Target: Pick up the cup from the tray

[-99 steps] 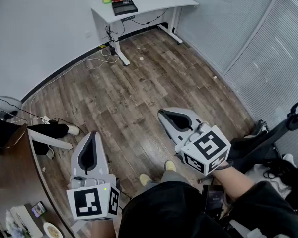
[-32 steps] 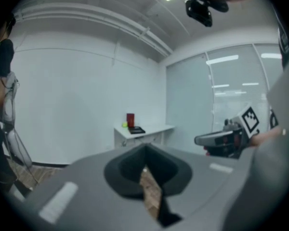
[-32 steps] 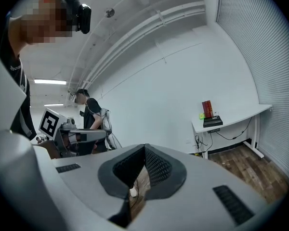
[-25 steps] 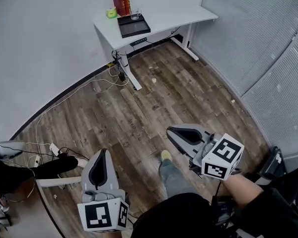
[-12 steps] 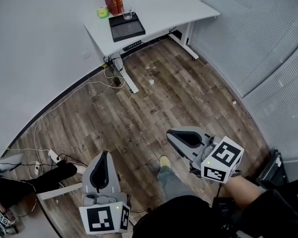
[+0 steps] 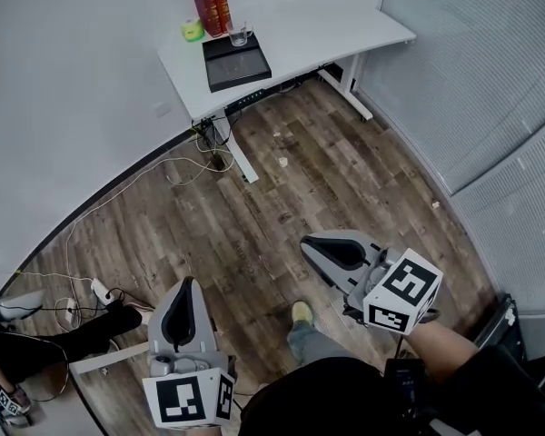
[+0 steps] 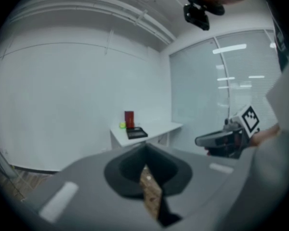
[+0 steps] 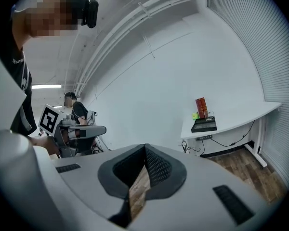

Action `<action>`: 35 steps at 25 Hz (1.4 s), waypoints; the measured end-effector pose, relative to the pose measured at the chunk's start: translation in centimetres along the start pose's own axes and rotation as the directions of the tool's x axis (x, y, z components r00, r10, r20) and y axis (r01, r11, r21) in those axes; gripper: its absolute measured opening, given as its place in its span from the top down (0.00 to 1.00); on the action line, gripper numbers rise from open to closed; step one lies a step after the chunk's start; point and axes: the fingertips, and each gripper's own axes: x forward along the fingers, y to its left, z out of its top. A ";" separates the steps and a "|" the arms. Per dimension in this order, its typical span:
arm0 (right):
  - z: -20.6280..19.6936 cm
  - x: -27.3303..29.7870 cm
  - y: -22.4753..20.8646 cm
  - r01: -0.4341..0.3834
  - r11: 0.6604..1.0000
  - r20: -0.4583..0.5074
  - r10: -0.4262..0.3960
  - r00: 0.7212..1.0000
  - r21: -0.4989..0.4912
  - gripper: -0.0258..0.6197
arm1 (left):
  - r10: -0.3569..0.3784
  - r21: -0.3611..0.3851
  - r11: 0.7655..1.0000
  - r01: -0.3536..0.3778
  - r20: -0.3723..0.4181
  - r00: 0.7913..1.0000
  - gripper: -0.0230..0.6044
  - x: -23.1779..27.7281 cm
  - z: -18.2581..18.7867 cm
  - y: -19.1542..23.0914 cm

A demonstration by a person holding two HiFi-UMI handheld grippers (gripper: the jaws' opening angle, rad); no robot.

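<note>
- The clear cup (image 6: 239, 34) stood at the far end of the black tray (image 6: 238, 69) on the white surface (image 6: 318, 21), just beside the red books (image 6: 211, 5).
- The left gripper (image 6: 187, 284) held its fingers pressed together on nothing, well apart from the cup, over the wooden floor (image 6: 254, 198).
- The right gripper (image 6: 311, 246) had its fingers closed tip to tip, also empty, with the cup far ahead.

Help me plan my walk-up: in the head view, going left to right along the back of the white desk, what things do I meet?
small green object → red books → clear cup
</note>
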 end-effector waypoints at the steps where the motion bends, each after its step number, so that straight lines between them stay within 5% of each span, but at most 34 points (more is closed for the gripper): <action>1: 0.4 0.1 -0.6 -0.001 1.000 0.002 0.001 1.000 -0.003 0.94 | 0.001 0.001 1.000 -0.001 0.001 1.000 0.96 0.6 0.3 -0.1; 14: 1.8 0.5 -4.9 -0.016 1.000 0.015 0.016 1.000 -0.005 0.94 | -0.002 0.024 1.000 0.002 0.013 1.000 0.96 4.6 2.3 -1.8; 35: 4.0 -0.6 -4.5 -0.014 0.997 0.037 0.017 0.999 -0.081 0.94 | -0.004 0.027 1.000 0.002 0.092 0.996 0.97 4.0 4.6 -2.7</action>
